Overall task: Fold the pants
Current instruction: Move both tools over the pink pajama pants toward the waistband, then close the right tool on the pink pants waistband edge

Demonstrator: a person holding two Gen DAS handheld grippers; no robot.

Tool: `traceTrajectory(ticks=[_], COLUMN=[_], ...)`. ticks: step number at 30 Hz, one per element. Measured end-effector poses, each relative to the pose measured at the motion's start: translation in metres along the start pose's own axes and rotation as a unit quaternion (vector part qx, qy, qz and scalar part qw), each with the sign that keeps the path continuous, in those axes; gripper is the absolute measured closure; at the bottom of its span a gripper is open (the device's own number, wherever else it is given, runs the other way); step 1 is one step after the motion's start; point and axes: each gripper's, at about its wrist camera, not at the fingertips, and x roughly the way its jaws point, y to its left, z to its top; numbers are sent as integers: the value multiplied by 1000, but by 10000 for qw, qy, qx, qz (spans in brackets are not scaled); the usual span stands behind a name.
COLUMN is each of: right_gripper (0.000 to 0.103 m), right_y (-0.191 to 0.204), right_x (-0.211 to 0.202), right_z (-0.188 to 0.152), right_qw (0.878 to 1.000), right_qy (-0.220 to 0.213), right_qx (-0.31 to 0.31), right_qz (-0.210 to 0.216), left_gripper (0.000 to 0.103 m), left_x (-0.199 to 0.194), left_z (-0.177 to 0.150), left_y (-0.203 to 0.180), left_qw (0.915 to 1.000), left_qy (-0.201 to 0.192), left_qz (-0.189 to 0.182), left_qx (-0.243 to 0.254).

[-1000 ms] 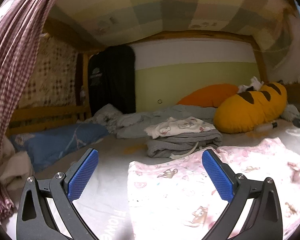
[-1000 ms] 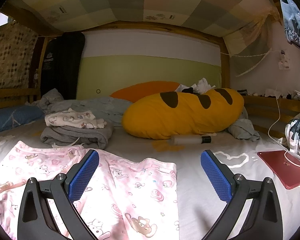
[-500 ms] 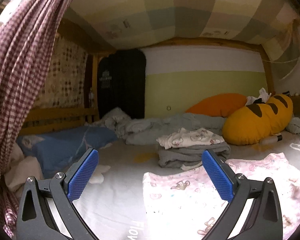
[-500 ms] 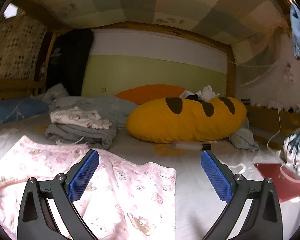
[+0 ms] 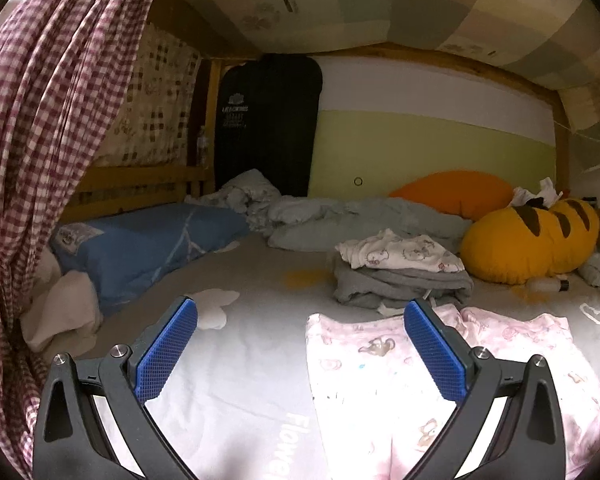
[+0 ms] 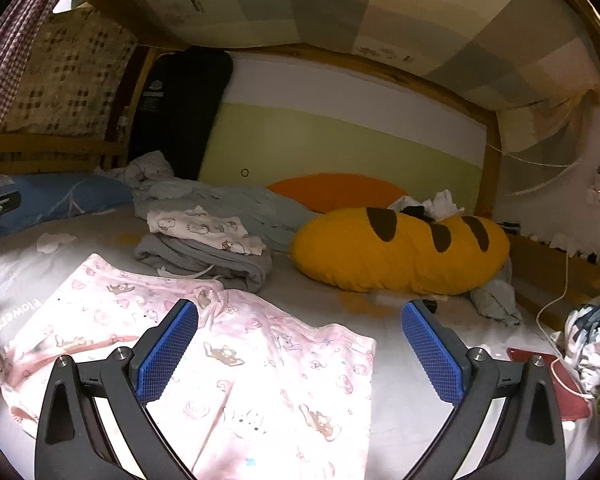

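Both grippers, left gripper (image 5: 300,354) and right gripper (image 6: 298,350), have jaws apart and hold nothing | they have risen and drawn back from the pink pants (image 6: 228,344) | pants lie spread on the bed sheet (image 5: 236,364) | next fold likely not started

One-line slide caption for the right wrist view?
Open right gripper above pink printed pants spread flat on the bed.

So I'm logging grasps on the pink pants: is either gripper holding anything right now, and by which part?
Nothing is held. The left gripper and right gripper are both open, above the pink pants lying on the bed.
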Motion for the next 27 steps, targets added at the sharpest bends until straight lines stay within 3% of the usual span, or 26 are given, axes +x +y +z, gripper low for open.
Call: traceTrajectory(ticks=[3,7,12,15,22,27], right_gripper=[1,1,1,1,20,36], right_y=[1,1,22,44,105,154], right_x=[2,4,-9,-18,-22,-31], right_z=[2,-1,-12,-19,-38,-58], right_qw=[9993,9970,9979,9963,9827,9578], right_qy=[272,464,433,470,842,1169], right_qx=[223,550,301,175,-485,-979], right_qz=[128,294,372,700,1577,2436], left_gripper=[0,0,0,0,0,0], left_x=[-2,-5,-15,-22,-35,-30], left_z=[-2,-4,-11,-11,-5,-1], left_y=[7,16,17,21,38,53], left_qw=[9999,9994,9990,9984,9991,9995], left_qy=[27,285,383,419,216,275], left_qz=[143,-141,-89,-251,-90,-3], left_qx=[-53,-150,219,281,353,126])
